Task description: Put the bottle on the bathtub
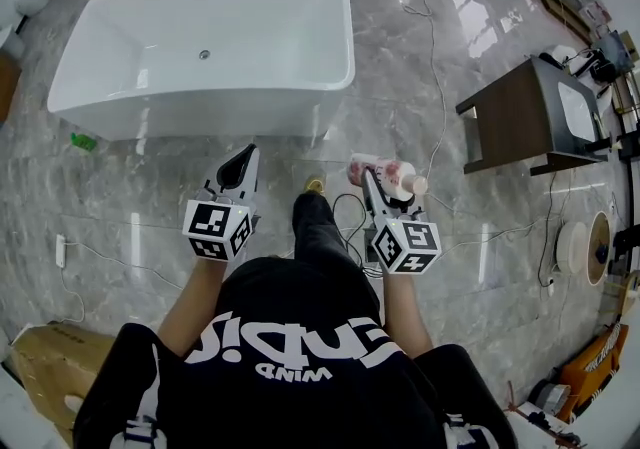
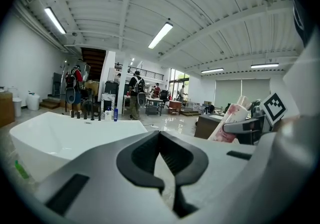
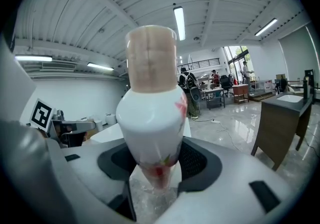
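Bottle (image 3: 152, 113): white body, beige cap, red floral print, held off the floor and pinched by the right gripper (image 3: 155, 168) around its narrow lower end. The cap points away from the claw. Its base is hidden behind the jaw pads in the right gripper view, and the print is too blurred to read.

In the head view the bottle (image 1: 388, 175) lies crosswise at the tip of the right gripper (image 1: 372, 182), whose jaw covers part of it. The bathtub (image 1: 120, 47) is ahead of both claws and well apart from them. In the right gripper view the bottle blocks most of what lies ahead.

The left gripper (image 2: 161, 138) has its jaws pressed together at the tips with nothing between them. Its view alone shows the bottle (image 2: 231, 118) side-on, to the right of that claw, and the bathtub (image 2: 60, 133) ahead and left. The left gripper (image 1: 243, 169) is level with the right one.
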Available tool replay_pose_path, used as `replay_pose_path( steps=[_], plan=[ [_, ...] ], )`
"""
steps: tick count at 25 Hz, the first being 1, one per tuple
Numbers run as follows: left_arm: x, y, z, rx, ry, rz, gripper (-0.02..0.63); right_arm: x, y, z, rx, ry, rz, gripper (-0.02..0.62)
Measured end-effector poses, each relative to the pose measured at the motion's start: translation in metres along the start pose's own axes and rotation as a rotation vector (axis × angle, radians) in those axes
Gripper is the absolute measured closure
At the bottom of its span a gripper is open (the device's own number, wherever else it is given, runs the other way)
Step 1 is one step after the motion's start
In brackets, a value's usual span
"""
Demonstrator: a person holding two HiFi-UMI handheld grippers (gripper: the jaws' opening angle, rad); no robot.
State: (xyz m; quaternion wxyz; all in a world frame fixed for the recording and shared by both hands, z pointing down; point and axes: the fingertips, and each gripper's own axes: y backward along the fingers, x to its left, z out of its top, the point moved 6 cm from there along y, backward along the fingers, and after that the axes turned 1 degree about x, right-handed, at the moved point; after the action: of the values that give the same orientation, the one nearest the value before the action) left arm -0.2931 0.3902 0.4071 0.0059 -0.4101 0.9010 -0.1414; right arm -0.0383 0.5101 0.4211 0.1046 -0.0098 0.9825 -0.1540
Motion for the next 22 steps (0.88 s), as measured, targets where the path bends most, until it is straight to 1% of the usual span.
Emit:
replay_pose_path(
  steps=[5, 14, 18, 22],
  plan=[
    [0.008, -0.055, 0.029, 0.008, -0.007, 0.019, 0.598, -0.038, -0.048, 0.030, 0.016, -0.011, 0.019, 0.356],
    [0.041, -0.154, 0.081, -0.012, -0.007, 0.113, 0.598, -0.090, -0.152, 0.088, 0.037, 0.016, 0.112, 0.356],
    [0.050, -0.195, 0.098, -0.030, -0.015, 0.149, 0.598, -0.111, -0.192, 0.107, 0.046, 0.036, 0.159, 0.356],
    [0.057, -0.222, 0.110, -0.038, -0.021, 0.165, 0.598, -0.121, -0.223, 0.118, 0.059, 0.047, 0.187, 0.356]
  ],
)
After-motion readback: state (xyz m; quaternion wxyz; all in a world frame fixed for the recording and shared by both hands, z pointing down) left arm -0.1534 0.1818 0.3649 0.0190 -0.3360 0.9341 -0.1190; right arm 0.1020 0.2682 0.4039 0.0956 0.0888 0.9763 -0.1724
